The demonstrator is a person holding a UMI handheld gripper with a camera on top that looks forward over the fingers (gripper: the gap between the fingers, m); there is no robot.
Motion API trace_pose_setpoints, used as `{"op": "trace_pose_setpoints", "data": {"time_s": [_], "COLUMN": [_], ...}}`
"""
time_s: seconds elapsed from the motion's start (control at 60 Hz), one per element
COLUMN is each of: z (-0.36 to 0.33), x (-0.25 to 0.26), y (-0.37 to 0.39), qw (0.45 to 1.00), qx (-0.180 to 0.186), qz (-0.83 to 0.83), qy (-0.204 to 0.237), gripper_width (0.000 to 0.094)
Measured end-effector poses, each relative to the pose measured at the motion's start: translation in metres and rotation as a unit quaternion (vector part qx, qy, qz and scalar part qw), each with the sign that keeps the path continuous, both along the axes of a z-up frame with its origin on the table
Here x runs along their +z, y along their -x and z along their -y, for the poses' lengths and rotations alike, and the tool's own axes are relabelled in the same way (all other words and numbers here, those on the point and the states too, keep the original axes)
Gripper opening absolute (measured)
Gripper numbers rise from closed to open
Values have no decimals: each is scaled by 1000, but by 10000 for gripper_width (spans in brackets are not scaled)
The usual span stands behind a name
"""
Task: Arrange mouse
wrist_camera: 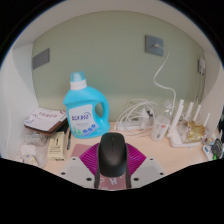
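Mouse (112, 155) sits between the two fingers (84, 158) of the gripper (112, 172), pads close against its sides and apparently holding it, long axis running straight ahead along them toward the blue detergent bottle (85, 108) beyond on the table (160, 150).

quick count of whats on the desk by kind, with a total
black mouse, between the gripper fingers: 1
blue detergent bottle: 1
white router with antennas: 1
bundle of white cables: 1
pile of papers and packets beside the bottle: 1, single items too small to tell
total: 5
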State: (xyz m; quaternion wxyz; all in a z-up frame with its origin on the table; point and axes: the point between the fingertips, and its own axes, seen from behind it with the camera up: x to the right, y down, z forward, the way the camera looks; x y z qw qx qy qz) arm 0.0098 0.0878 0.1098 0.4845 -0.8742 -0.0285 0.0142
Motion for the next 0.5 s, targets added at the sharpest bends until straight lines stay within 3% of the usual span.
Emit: {"op": "trace_pose_setpoints", "data": {"time_s": [0.183,0.383,0.433,0.5], "z": [-10,-5,-3,0], "x": [-101,-125,-117,-101], "y": [25,28,27,25], "qw": [997,994,995,996], "qx": [3,6,3,2], "qz": [9,8,9,13], "qy": [75,105,100,88], "gripper_width": [372,487,604,852]}}
